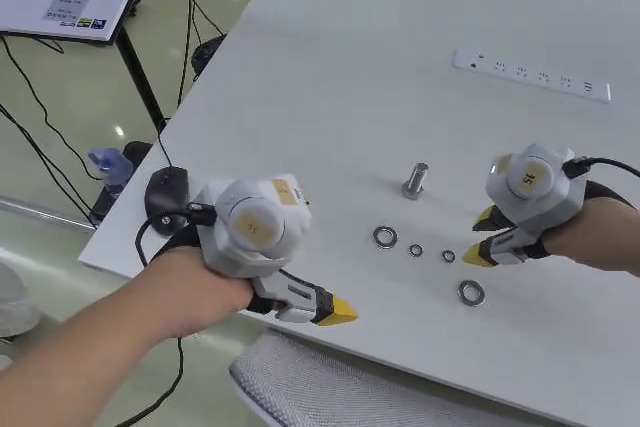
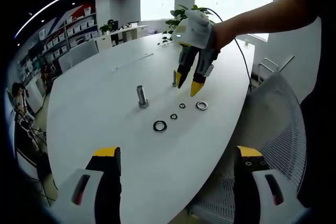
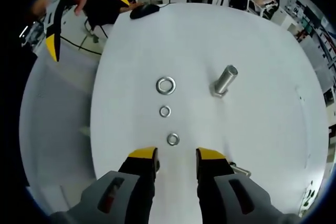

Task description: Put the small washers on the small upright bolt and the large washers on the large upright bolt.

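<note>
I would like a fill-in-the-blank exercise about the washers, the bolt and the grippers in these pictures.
1. ___ washers lie on the table.
2. The two small ones lie ___ the two large ones.
3. The large bolt carries ___ washers.
4. The left gripper is ___.
Missing words: four; between; no; open.

The table [image 1: 330,67] is plain matt white. The large bolt [image 1: 416,180] standing on it is dull silver-grey, and the washers [image 1: 385,237] just beside the bolt are the same bare metal. The left gripper [image 2: 176,153] and the right gripper [image 1: 480,239] are white and grey with yellow jaw tips. Beyond the bolt lies a white power strip [image 1: 530,75], and well off to its side a black mouse [image 1: 166,195].
</note>
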The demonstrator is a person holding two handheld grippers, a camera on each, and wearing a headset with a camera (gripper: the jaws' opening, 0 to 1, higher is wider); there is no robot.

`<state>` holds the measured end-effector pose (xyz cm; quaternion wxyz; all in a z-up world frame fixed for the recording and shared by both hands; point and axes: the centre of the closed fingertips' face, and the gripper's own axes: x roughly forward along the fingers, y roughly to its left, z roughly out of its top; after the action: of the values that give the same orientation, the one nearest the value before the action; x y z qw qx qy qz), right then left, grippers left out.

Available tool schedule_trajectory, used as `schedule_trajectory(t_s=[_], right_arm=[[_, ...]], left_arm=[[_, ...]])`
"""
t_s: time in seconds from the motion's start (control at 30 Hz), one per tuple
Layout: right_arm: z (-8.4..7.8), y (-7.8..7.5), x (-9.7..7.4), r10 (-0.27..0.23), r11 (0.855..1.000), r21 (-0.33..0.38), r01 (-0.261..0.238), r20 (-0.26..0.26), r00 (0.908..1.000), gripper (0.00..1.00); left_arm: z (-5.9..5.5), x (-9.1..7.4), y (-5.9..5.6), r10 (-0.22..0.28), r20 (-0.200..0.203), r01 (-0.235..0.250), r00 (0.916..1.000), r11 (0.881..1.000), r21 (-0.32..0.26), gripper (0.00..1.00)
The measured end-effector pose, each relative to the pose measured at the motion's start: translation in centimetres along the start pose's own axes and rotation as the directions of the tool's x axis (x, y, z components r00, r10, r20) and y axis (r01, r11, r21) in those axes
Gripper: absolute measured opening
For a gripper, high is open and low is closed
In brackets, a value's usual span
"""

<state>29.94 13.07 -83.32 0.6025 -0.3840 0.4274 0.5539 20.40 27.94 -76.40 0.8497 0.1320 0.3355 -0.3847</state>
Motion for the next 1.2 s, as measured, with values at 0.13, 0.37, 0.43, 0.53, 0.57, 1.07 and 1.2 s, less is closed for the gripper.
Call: schedule_trajectory(t_s=[0.13,0.37,0.43,0.53,0.57,1.07,1.2], right_arm=[[-0.2,-0.1,1.1,-0.004,1.0,0.005,0.004,-0.003,1.0,0.31],[-0.8,0.0,2.6,0.002,1.0,0.024,-0.002,-0.014,0.9999,0.3],[-0.7,-0.1,2.7,-0.009,1.0,0.022,0.009,-0.009,0.9999,0.3],[-0.5,-0.2,2.9,-0.012,1.0,0.026,0.012,-0.004,0.9999,0.3],[-0.4,-0.2,3.0,-0.016,1.0,0.021,0.016,-0.006,0.9999,0.3],[-0.6,0.0,3.7,-0.025,1.0,0.006,0.025,-0.017,0.9996,0.3],[-0.6,-0.1,3.9,-0.028,1.0,0.009,0.029,-0.026,0.9993,0.26]], left_arm=[[0.0,0.0,0.0,0.0,-0.001,0.0,1.0,1.0,-0.002,0.89],[-0.2,0.2,-0.2,-0.013,-0.006,0.013,0.9999,1.0,-0.002,0.88],[-0.3,0.2,-0.2,-0.018,-0.009,0.018,0.9998,1.0,-0.003,0.88],[-0.3,0.1,0.0,-0.017,-0.015,0.017,0.9997,1.0,0.003,0.87],[-0.3,0.1,0.0,-0.019,-0.012,0.019,0.9997,1.0,-0.002,0.87],[-0.4,0.1,0.0,-0.027,-0.02,0.027,0.9994,1.0,0.006,0.85],[-0.5,0.1,-0.1,-0.03,-0.025,0.03,0.9992,1.0,0.01,0.85]])
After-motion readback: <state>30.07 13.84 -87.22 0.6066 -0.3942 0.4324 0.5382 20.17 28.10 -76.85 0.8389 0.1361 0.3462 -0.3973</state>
